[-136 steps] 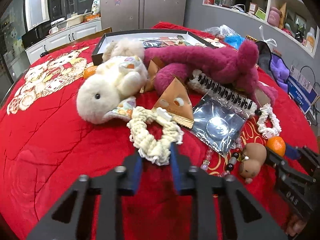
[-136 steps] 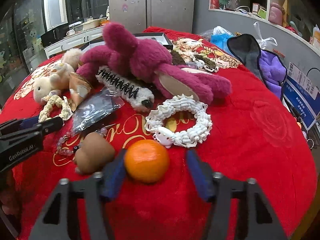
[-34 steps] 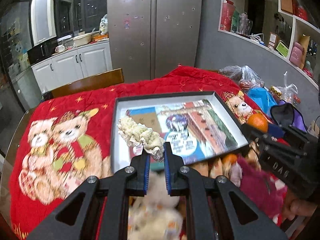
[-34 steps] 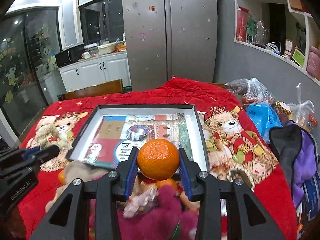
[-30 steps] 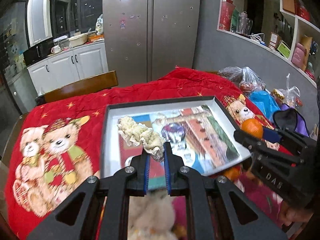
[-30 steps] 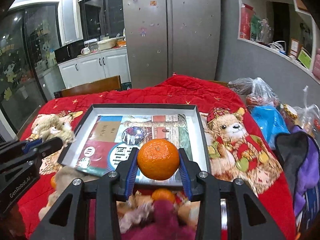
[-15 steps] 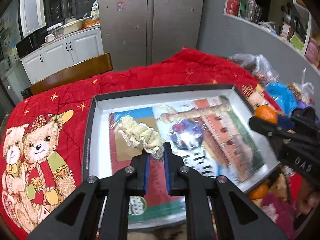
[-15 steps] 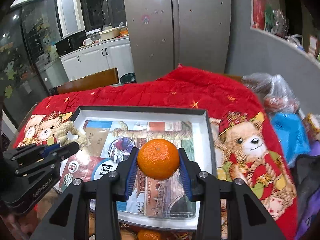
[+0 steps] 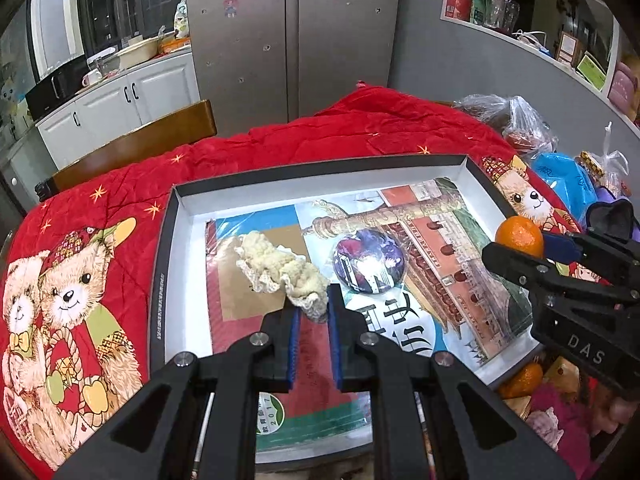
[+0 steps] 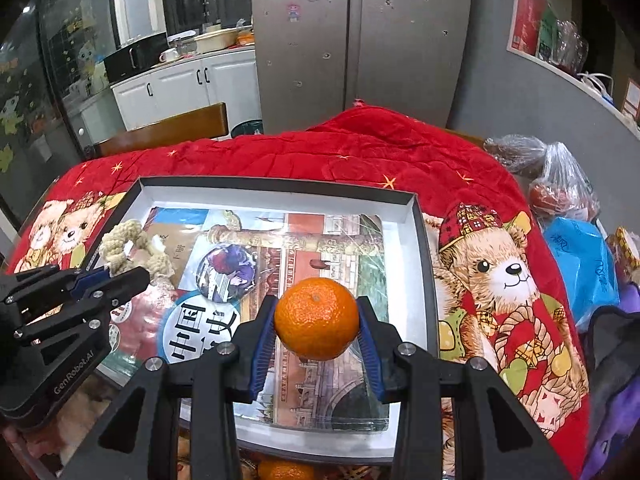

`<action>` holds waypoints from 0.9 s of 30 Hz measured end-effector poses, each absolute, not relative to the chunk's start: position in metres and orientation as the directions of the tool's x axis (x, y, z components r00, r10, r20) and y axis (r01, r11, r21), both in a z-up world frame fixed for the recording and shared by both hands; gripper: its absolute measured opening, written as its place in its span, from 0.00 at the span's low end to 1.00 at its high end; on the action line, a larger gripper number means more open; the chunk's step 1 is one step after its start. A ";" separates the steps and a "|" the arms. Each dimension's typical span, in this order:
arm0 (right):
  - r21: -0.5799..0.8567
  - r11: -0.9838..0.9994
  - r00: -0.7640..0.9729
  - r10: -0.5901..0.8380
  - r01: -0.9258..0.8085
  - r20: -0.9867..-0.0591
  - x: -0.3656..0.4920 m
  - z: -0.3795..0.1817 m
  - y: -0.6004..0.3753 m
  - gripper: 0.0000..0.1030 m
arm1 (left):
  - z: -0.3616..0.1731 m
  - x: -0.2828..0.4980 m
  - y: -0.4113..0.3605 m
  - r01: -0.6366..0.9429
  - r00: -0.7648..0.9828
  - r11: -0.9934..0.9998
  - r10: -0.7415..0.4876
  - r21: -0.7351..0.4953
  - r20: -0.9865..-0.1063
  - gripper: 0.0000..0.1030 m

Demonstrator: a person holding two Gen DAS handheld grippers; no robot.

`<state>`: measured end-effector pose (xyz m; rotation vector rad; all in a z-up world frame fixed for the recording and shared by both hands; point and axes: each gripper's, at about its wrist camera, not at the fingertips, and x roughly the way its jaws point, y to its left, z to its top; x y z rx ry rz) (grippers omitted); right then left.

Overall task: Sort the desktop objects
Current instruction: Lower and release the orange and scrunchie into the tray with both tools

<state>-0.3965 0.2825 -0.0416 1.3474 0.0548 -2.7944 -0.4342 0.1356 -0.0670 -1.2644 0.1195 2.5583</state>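
Over the box [image 10: 424, 248]: both tools hover with their loads
Left tool [image 9: 311, 314]: pinches cream scrunchie [image 9: 280, 268]
Right tool [image 10: 316, 344]: clamps tangerine [image 10: 316, 324]
Left to do: release both; a second orange [image 9: 520, 380] waits outside

Steel fridge [image 9: 294, 36], white cabinets [image 9: 132, 96], grey wall [image 10: 532, 96]; perhaps a glass door on the left.

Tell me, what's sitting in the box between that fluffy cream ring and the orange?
A round picture badge lies flat on the printed sheet in the box, between the cream ring and the orange. The right wrist view shows it best.
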 end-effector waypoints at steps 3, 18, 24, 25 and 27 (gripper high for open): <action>0.003 -0.999 -0.610 -0.034 0.052 -0.792 -0.399 -0.044 0.285 0.38 | -0.069 -0.435 0.135 -0.288 -0.570 -0.956 0.216 -0.054 -0.793 0.13; 0.049 -0.998 -0.560 -0.064 0.041 -0.826 -0.403 -0.056 0.289 0.38 | -0.072 -0.436 0.136 -0.294 -0.559 -0.955 0.211 -0.047 -0.802 0.14; 0.042 -0.998 -0.541 -0.063 0.051 -0.838 -0.405 -0.058 0.286 0.60 | -0.068 -0.437 0.130 -0.269 -0.574 -0.961 0.212 -0.062 -0.791 0.65; 0.029 -0.998 -0.545 -0.053 0.054 -0.837 -0.405 -0.058 0.284 0.63 | -0.067 -0.437 0.129 -0.265 -0.576 -0.962 0.213 -0.066 -0.789 0.66; -0.002 -0.998 -0.552 -0.037 0.068 -0.833 -0.404 -0.055 0.278 0.67 | -0.066 -0.437 0.129 -0.262 -0.575 -0.963 0.210 -0.065 -0.791 0.69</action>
